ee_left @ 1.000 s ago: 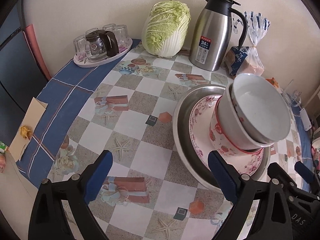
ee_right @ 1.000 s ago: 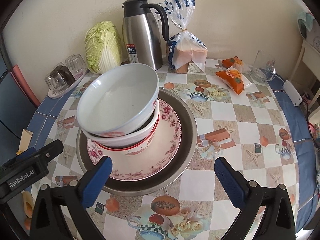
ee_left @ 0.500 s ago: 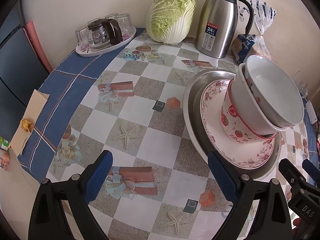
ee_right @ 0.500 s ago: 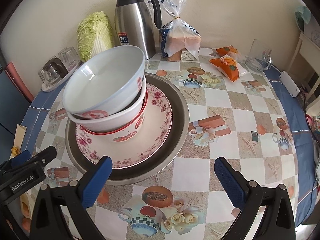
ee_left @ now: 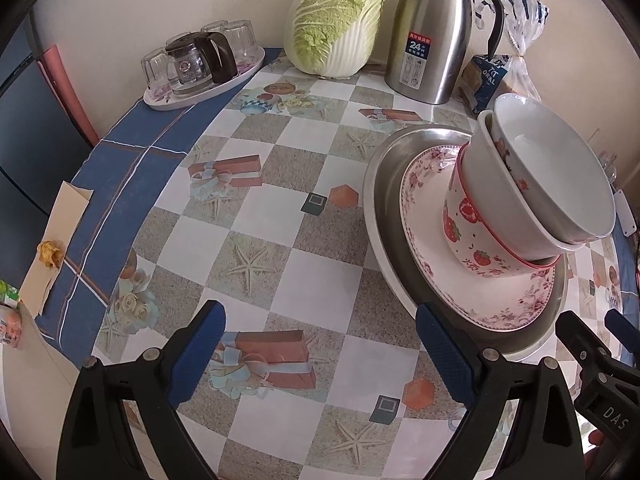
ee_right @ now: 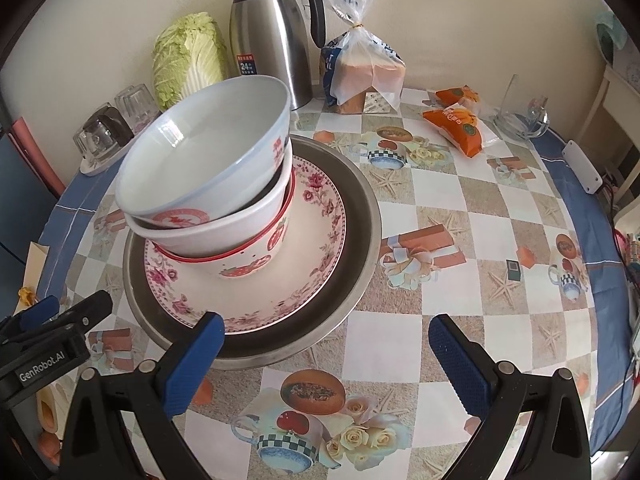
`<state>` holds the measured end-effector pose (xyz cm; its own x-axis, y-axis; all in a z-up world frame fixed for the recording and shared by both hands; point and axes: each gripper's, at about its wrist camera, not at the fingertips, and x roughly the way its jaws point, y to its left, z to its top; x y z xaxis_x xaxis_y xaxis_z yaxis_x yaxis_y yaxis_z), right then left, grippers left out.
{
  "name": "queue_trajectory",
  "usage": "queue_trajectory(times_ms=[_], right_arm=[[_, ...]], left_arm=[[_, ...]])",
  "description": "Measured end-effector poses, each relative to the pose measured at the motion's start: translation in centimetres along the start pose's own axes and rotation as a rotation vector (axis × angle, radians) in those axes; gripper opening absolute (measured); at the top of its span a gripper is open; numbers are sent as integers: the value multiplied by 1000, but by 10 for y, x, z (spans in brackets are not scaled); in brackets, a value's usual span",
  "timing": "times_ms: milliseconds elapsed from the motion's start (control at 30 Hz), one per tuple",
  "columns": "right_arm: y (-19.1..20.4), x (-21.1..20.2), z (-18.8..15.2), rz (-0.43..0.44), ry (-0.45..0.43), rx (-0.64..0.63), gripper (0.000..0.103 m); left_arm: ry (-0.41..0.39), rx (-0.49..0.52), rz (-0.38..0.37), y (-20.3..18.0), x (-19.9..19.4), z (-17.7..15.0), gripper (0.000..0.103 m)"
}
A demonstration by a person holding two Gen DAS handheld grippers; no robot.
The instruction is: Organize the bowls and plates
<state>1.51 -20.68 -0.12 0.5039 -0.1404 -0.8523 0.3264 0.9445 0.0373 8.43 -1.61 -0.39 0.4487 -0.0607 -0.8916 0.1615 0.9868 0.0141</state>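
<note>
Your left gripper [ee_left: 318, 346] and right gripper [ee_right: 326, 350] both gape wide, holding nothing. The bowls [ee_right: 208, 184] sit stacked and tilted on the flowery plate [ee_right: 308, 272] in the metal dish [ee_right: 360, 236], at your right gripper's eleven o'clock.

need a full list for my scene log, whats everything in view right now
metal basin: 1, silver, table centre
floral plate: 1, pink-white, in basin
bowls: 3, white and red, tilted stack on plate
thermos jug: 1, steel, by wall
cabbage: 1, green, beside jug
bread bag: 1, clear-blue, right of jug
snack packs: 2, orange, far right
glass tray: 1, glasses and small pot, far left
glass jug: 1, clear, right edge
left hand-held gripper: open, empty
right hand-held gripper: open, empty
</note>
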Motion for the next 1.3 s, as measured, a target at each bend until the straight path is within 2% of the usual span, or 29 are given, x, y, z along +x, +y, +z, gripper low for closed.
queue_trajectory(times_ms=[467,1300], right_arm=[[-3,6,0,-3,16,1,103],[-9,6,-1,-12,24,8,103]], left_arm=[[4,31,25,-5,3,-1,96],[-19,39,7,-10,-1,-1,96]])
